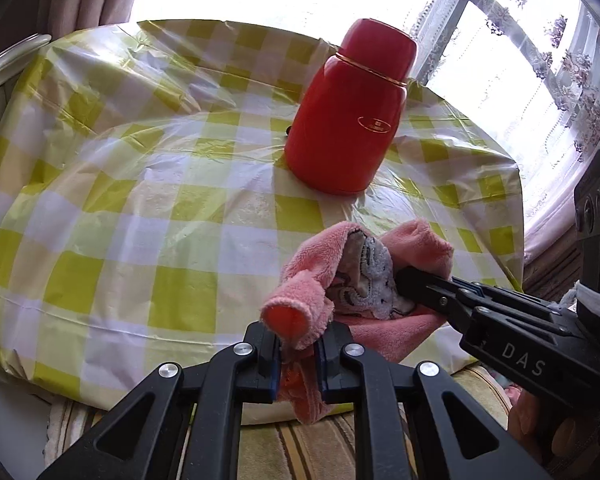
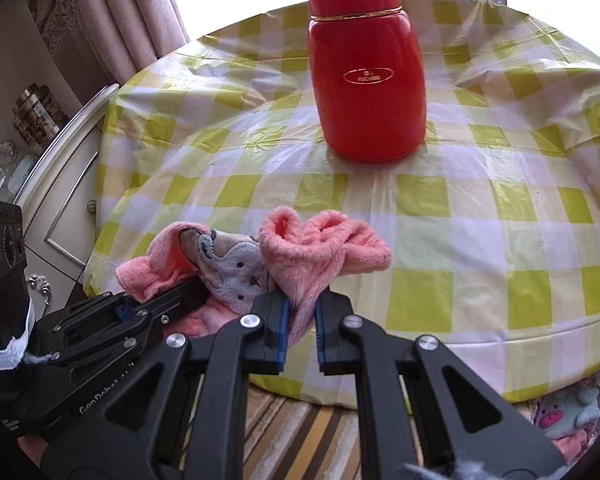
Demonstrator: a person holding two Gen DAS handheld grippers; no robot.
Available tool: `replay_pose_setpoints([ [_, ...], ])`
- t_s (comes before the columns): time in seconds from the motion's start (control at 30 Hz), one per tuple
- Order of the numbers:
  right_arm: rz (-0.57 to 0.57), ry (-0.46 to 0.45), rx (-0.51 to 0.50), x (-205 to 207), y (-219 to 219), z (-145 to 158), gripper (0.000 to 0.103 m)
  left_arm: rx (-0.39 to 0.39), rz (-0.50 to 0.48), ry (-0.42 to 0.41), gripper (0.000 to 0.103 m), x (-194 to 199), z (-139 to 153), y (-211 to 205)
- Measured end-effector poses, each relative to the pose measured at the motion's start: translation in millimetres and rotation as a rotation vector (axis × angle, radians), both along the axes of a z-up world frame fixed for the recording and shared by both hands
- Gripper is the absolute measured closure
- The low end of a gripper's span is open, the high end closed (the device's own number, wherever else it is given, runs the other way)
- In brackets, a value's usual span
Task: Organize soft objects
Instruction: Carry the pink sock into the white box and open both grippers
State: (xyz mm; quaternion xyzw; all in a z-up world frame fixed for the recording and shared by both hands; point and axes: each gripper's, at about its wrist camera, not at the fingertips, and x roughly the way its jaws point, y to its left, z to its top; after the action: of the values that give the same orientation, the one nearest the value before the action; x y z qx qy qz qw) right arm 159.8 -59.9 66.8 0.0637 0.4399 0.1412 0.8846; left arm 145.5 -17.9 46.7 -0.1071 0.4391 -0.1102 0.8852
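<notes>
One fluffy pink fleece cloth (image 1: 384, 280) with a pale cartoon print on its inner face is bunched up at the near edge of a table covered by a glossy yellow-and-white checked plastic tablecloth (image 1: 140, 200). Two black two-finger grippers have it, one at each end. The left gripper (image 1: 298, 350) is clamped tight on a rolled pink corner, fabric squeezed between its blue pads and hanging below them. The right gripper (image 2: 300, 330) is likewise pinched closed on the other corner, a fold of pink pile standing up above its fingertips. In each wrist view the other gripper comes in from the side, its tips buried in the cloth's middle. One squat red metal flask (image 2: 366, 80) with a gold band and gold oval logo stands upright farther back on the table, well apart from the cloth. One striped rug (image 2: 284, 432) lies below the near table edge, and one small plush toy (image 2: 572, 412) sits low at the right.
</notes>
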Motion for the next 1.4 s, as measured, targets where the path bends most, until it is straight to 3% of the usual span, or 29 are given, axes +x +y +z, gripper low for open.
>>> replay_pose_setpoints([
  [0.7,-0.219,-0.087,-0.054,-102.7,-129.3,41.4,0.090,-0.020,-0.235,-0.021,0.089,-42.6,41.9,-136.7],
  [1.2,-0.561,-0.145,-0.083,-200.2,-285.0,72.9,0.090,-0.071,-0.621,-0.050,0.089,-80.9,77.6,-306.1],
  [1.3,-0.622,-0.132,-0.099,-212.0,-307.0,69.2,0.090,-0.087,-0.670,-0.026,0.085,-87.0,76.1,-331.9],
  [1.4,-0.681,-0.085,-0.175,-215.5,-328.0,56.0,0.084,-0.065,-0.687,0.007,0.056,-87.4,65.8,-349.6],
])
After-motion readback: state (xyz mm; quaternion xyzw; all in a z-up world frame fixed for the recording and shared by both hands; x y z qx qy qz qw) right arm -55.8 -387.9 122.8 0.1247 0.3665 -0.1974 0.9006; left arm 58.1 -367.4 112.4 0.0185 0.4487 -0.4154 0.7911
